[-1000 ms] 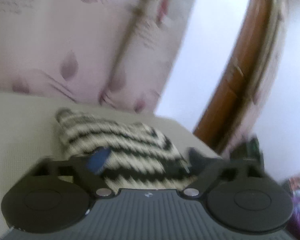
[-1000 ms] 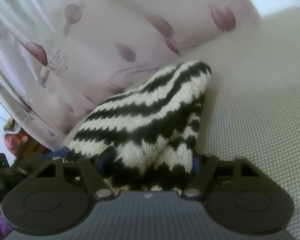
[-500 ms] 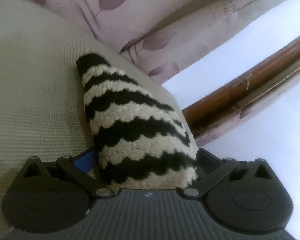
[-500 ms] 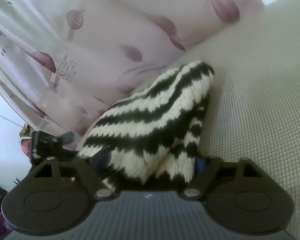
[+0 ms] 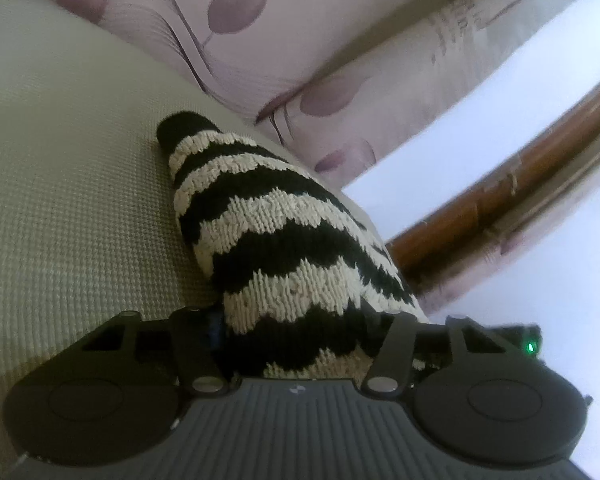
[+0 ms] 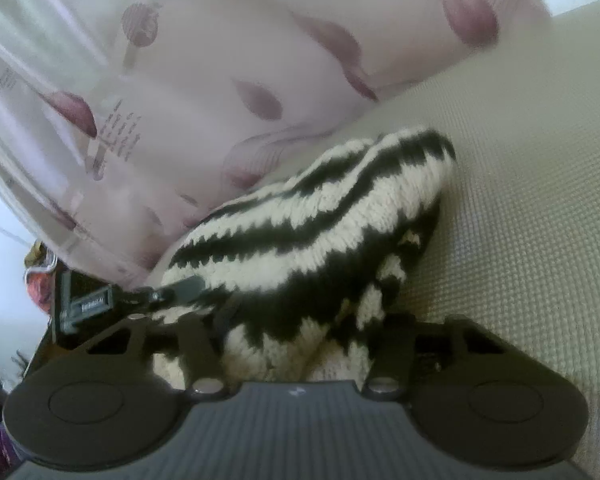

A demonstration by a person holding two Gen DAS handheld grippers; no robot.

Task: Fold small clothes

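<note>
A beige woven surface beneath a pale curtain printed with mauve leaves, one knitted garment held between two grippers.

The black-and-cream zigzag-striped knitted garment lies on the surface with its near end bunched up between the jaws of the left gripper, which are closing on it; the fabric fills the gap from finger to finger and tapers away to a black tip farther off. In the right wrist view the same garment is heaped between the jaws of the right gripper, also closing with the knit between them. The left gripper's arm pokes in at the garment's left edge there. A brown wooden door frame runs beside a white wall.
</note>
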